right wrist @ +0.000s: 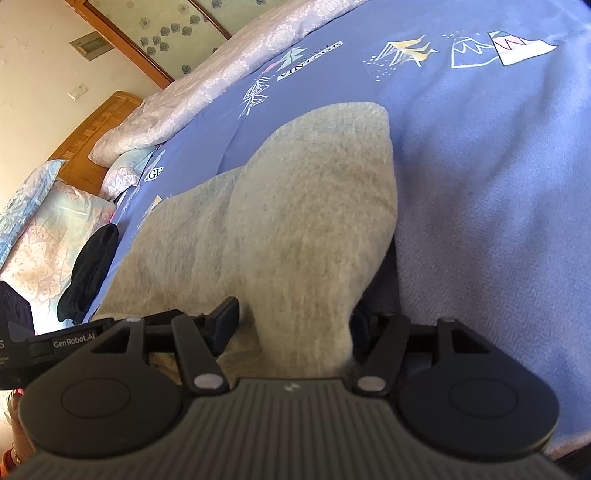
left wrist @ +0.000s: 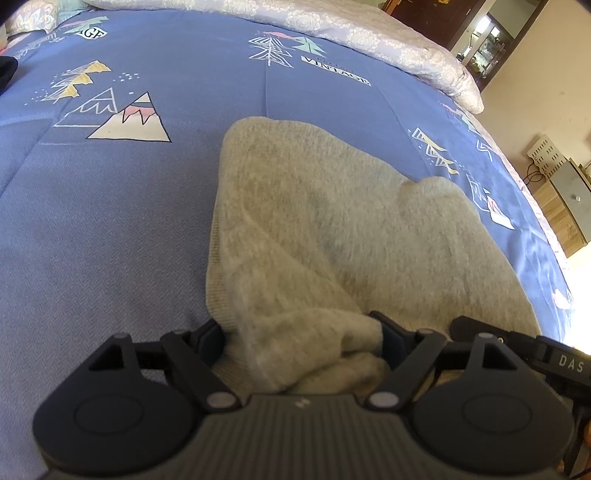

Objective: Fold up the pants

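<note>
Your left gripper (left wrist: 299, 339) and right gripper (right wrist: 291, 325) each clamp a near corner of the fuzzy beige knit pants (left wrist: 314, 221), lifted off the blue printed bedspread (left wrist: 110, 221). The fold looks partway done; laying flat remains.

Bed (left wrist: 110, 221) with a blue printed cover.

The cover carries mountain and tree prints and "VINTAGE" labels. Grey pants (left wrist: 314, 221) lie on it near the camera, their near edge bunched and raised. In the right wrist view, a black cloth (right wrist: 88, 273) rests at the cover's left edge beside floral pillows (right wrist: 48, 236). A pale floral quilt (left wrist: 369, 33) lies rolled along the far side of the bed.
</note>
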